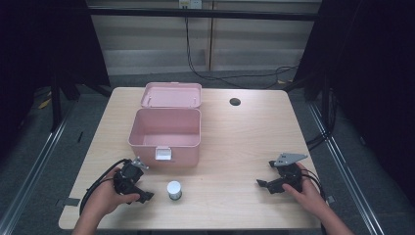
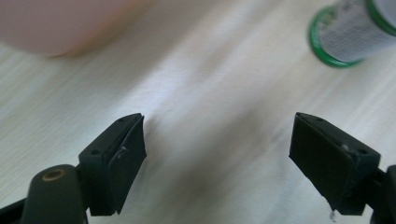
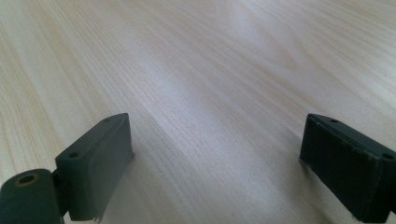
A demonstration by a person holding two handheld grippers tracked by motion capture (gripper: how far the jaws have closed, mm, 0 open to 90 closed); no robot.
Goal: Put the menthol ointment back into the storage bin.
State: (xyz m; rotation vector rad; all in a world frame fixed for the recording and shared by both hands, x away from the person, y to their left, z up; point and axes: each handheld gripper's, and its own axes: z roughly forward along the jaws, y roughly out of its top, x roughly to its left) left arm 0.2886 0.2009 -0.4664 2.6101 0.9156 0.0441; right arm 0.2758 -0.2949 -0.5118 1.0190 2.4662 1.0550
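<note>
Left gripper, jaws apart and empty, sits just left of a small jar.
White lid, green-rimmed printed label; upright near the open pink box.

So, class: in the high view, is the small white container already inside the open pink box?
No: the small white container stands on the table in front of the pink box, near the left gripper.
</note>
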